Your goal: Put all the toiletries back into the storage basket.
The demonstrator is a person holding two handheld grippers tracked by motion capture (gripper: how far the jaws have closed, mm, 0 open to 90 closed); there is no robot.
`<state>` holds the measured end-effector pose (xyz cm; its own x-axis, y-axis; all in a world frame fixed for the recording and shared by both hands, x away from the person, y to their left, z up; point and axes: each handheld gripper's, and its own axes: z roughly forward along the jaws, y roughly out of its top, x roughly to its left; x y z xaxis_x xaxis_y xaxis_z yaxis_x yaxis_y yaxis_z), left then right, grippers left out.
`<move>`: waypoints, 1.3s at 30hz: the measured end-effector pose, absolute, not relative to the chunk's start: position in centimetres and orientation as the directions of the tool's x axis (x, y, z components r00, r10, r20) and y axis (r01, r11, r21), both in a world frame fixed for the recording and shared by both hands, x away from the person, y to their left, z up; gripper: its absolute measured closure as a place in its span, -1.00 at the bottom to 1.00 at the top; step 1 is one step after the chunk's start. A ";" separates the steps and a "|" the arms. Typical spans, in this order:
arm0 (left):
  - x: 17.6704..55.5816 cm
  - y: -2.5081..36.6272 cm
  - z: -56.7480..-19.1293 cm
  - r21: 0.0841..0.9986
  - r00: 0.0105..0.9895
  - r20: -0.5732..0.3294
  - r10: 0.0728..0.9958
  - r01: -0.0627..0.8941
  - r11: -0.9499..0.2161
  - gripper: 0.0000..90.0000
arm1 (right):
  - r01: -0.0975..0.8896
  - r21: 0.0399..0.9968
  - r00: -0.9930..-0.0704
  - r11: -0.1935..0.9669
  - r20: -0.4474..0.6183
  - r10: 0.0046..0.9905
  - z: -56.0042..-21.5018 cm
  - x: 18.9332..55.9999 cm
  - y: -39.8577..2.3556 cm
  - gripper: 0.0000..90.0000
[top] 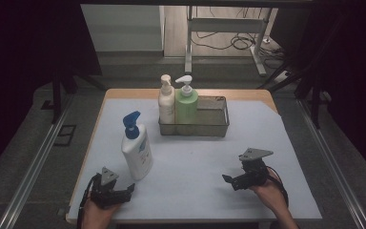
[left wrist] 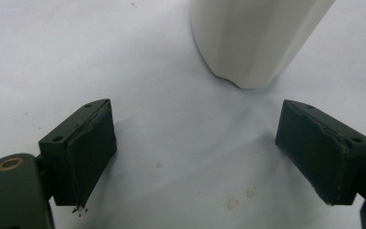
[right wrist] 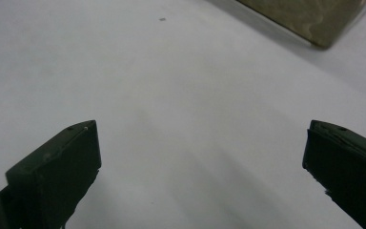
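White bottle with blue pump [top: 137,150] upright near the tabletop's front-left corner. Left gripper [top: 124,192] just beside its base, at the front edge, jaws spread wide, gripping nothing. Right gripper [top: 229,180] near the front-right, jaws spread, empty. Mesh basket [top: 218,123] by the back edge, holding cream bottle [top: 166,102] and green bottle [top: 187,105].

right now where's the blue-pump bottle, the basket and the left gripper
blue-pump bottle [top: 137,153], high view, white body
basket [top: 218,129], high view, front mesh wall
left gripper [left wrist: 195,157], left gripper view, midway between its fingertips
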<state>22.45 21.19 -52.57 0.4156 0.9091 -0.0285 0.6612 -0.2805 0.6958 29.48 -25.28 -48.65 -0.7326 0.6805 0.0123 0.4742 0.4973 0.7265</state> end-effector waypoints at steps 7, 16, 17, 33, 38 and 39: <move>22.5 21.2 -52.5 0.694 0.414 -0.030 0.910 0.663 -0.279 -0.70 | 0.504 0.718 -0.714 0.480 0.035 0.699 -50.5 29.4 -25.8 -1.00; 22.5 21.4 -52.3 0.690 0.411 -0.033 0.911 0.669 -0.277 -0.61 | 0.538 0.699 -0.692 0.472 0.046 0.720 -52.1 29.6 -26.1 -1.00; 22.5 21.6 -52.2 0.690 0.411 -0.033 0.911 0.669 -0.276 -0.58 | 0.536 0.696 -0.691 0.478 0.036 0.722 -52.1 29.5 -26.0 -1.00; 23.1 23.1 -51.7 0.696 0.396 -0.054 0.917 0.674 -0.250 -0.23 | 0.520 0.692 -0.693 0.500 -0.001 0.721 -52.3 29.3 -25.7 -1.00; 23.6 23.3 -51.0 0.702 0.407 -0.062 0.911 0.667 -0.250 -0.11 | 0.520 0.692 -0.693 0.501 0.000 0.721 -52.3 29.3 -25.7 -1.00; 23.7 23.3 -51.0 0.700 0.410 -0.061 0.910 0.667 -0.253 -0.09 | 0.519 0.693 -0.693 0.500 -0.002 0.721 -52.3 29.3 -25.7 -1.00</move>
